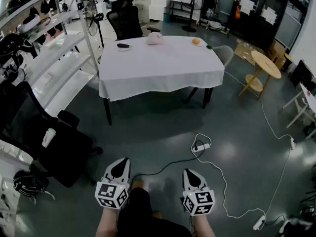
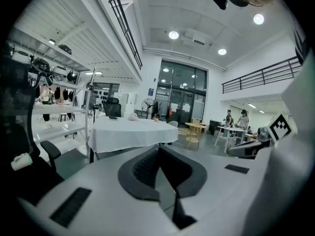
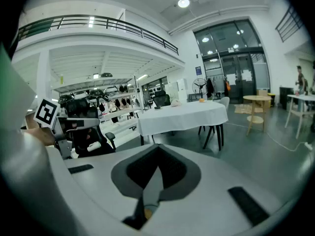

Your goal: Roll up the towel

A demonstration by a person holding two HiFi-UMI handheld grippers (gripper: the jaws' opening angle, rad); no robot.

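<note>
Two grippers: the left gripper (image 1: 120, 166) and the right gripper (image 1: 191, 177) are held low in front of the person, side by side over the grey floor and well apart from the table.
Jaws: both pairs are pressed together with nothing between them. In each gripper view the dark pads meet in a thin line.
Towel: I take it to be the pale crumpled heap (image 1: 155, 38) near the far edge of the white-clothed table (image 1: 163, 65). It lies bunched, not spread, just in front of the black office chair (image 1: 124, 19).
Also on the table: a dark item on a small plate (image 1: 123, 46) lies left of the towel, and an orange thing (image 1: 196, 42) lies to its right.
Stage: as I judge it, nothing has begun. The step in hand is simply getting to the table.
Doing it well: step clear of the power strip (image 1: 201, 146) and its white cable on the floor between person and table. Open both jaws before reaching in. Pull the heap onto the bare middle of the cloth and flatten it first. Then pinch the two corners of one short edge and turn both sides over together, so the roll stays even.
Risk: the pads could nip the tablecloth along with the towel and drag the plate.
</note>
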